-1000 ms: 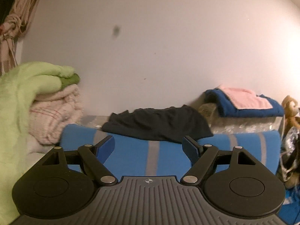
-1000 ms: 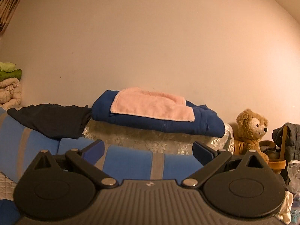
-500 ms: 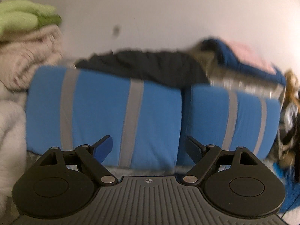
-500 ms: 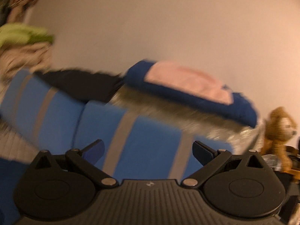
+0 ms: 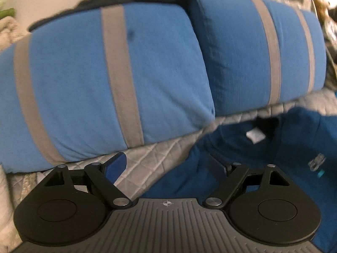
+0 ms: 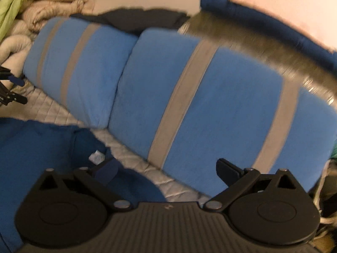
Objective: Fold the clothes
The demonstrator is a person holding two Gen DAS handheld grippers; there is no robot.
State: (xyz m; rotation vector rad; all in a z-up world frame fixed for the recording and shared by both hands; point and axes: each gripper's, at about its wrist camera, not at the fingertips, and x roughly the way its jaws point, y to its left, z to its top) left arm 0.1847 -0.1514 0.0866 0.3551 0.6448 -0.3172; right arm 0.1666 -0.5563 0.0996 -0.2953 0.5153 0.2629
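Both grippers point down at a bed. Left gripper (image 5: 167,165) has its jaws spread wide with nothing between them; they had just been opening a little more. Its left finger hangs over the quilted grey bedcover (image 5: 147,156), its right finger over the dark blue shirt (image 5: 263,164); contact with the cloth can't be told. Right gripper (image 6: 168,168) is also wide, nothing gripped; its left finger sits over the shirt (image 6: 42,147), its right finger in front of a pillow. The shirt lies spread on the bedcover (image 6: 134,151) just in front of the pillows, neck opening toward them, with a white tag (image 5: 256,136) showing inside the collar; the tag (image 6: 96,156) shows near the right gripper's left finger too. Two blue pillows with grey stripes, left pillow (image 5: 84,80) and right pillow (image 5: 259,50), lean side by side behind the shirt, touching each other. A black garment (image 6: 134,19) lies on top behind them. A stack of folded blankets (image 6: 42,6), green on beige, sits at far left. Part of the left gripper (image 6: 10,88) shows at the left edge of the right view. Frames are motion-blurred.
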